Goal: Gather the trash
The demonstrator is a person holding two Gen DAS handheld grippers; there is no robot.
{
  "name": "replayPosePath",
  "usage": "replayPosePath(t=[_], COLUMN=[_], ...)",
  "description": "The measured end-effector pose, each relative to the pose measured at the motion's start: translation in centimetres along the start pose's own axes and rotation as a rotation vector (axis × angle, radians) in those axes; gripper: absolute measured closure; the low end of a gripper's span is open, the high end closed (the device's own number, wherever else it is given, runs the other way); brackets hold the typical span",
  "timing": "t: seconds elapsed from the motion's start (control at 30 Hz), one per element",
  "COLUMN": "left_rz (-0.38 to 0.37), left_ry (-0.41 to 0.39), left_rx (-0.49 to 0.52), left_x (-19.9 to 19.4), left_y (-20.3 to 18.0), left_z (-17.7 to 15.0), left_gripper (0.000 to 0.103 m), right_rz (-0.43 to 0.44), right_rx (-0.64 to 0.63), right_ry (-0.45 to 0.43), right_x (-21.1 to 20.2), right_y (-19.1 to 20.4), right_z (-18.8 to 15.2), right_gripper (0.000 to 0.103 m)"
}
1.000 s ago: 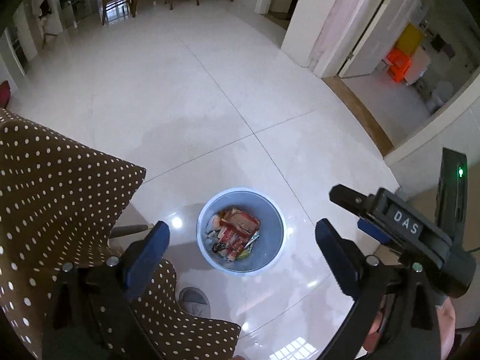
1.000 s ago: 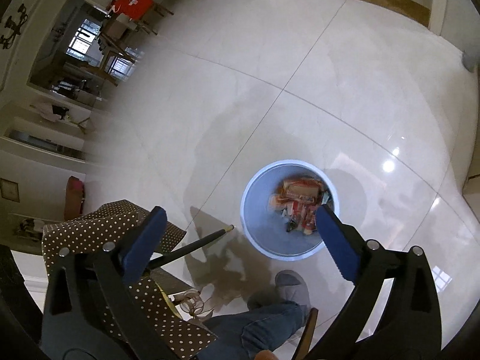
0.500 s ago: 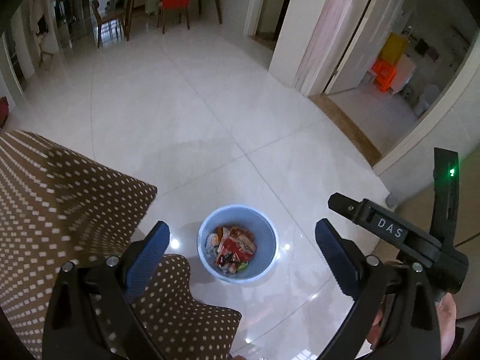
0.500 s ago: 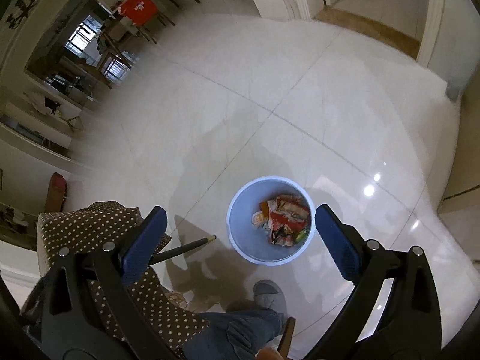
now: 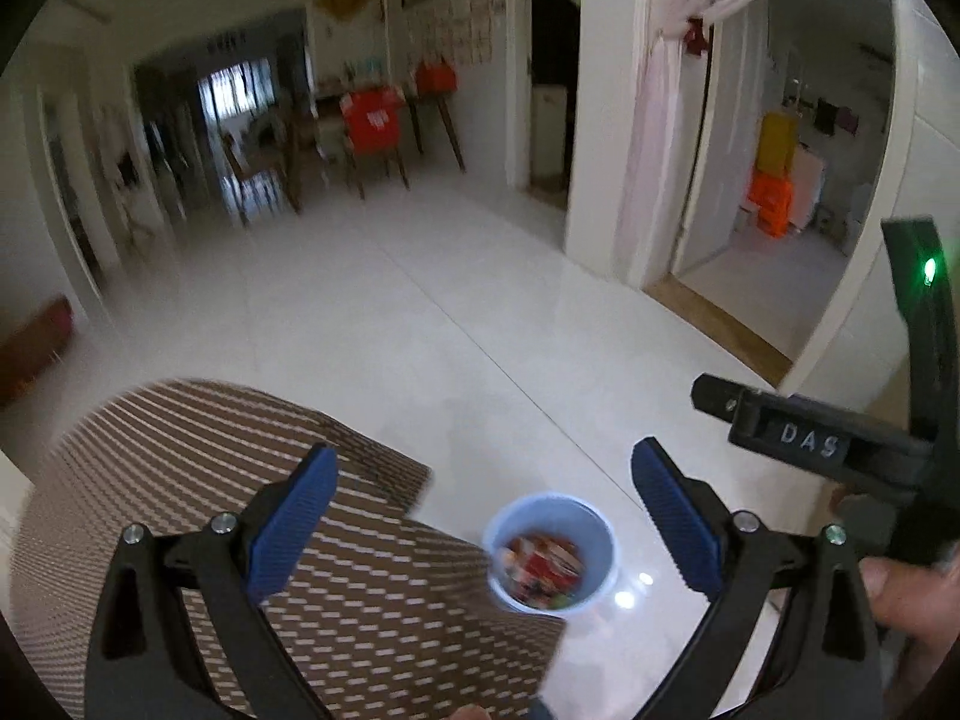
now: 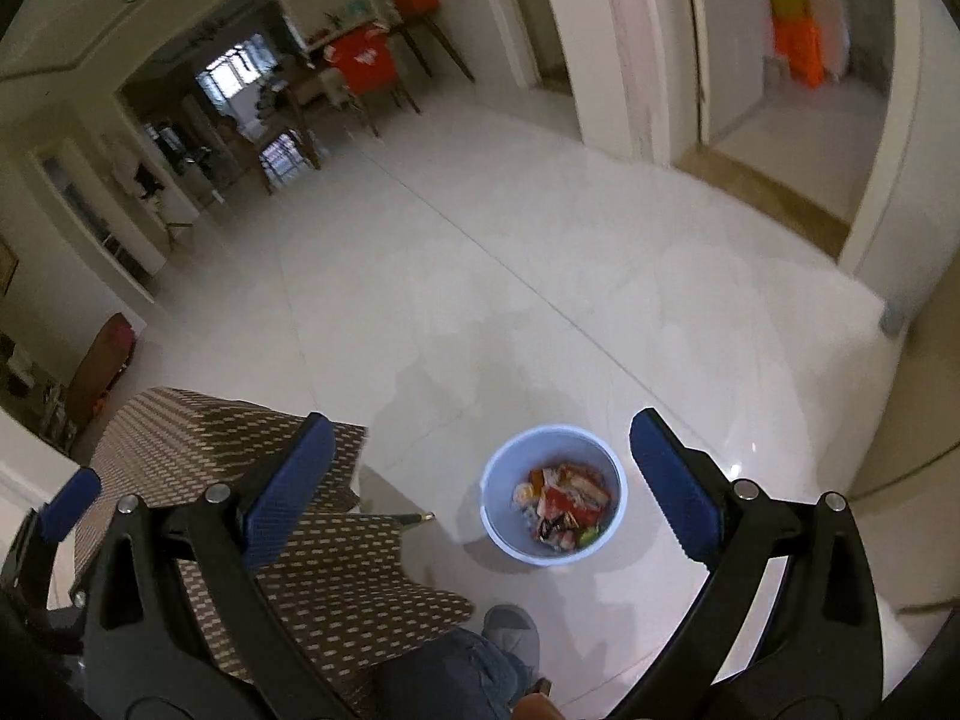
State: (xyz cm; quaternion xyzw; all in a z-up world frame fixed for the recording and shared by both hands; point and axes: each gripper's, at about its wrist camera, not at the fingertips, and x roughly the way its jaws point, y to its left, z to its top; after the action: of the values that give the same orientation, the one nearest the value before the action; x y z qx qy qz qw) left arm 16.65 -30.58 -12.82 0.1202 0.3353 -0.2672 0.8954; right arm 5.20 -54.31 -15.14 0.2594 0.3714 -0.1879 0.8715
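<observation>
Both grippers hang wide apart and carry nothing: the left gripper and the right gripper. Down on the white floor, at six o'clock, the pale blue bin stands full of wrappers, just beside the dotted brown tablecloth.

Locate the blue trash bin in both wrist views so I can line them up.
Left wrist: blue trash bin sits low, right of centre, between the open left gripper fingers, its left edge at the polka-dot cloth.
Right wrist: same bin low, right of centre, on bare floor, clear of the cloth, between the open right gripper fingers.
Shared landmark: the red-covered chair at the far dining table.
</observation>
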Motion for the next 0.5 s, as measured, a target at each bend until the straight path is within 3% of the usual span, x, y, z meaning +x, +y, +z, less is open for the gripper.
replayPosePath(t=[0.37, 0.5], left_rz=[0.229, 0.297], left_ry=[-0.153, -0.184], left_rx=[-0.038, -0.119], left_x=[-11.8, -16.1], left_y=[6.5, 9.6], left_z=[-0.2, -0.9], left_gripper=[0.006, 0.006], right_rz=[0.071, 0.103], right_rx=[-0.177, -0.251], right_ry=[-0.147, -0.191], right_x=[-9.1, -12.3], right_y=[10.4, 14.4], right_z=[-0.9, -2.3], right_gripper=[0.006, 0.006])
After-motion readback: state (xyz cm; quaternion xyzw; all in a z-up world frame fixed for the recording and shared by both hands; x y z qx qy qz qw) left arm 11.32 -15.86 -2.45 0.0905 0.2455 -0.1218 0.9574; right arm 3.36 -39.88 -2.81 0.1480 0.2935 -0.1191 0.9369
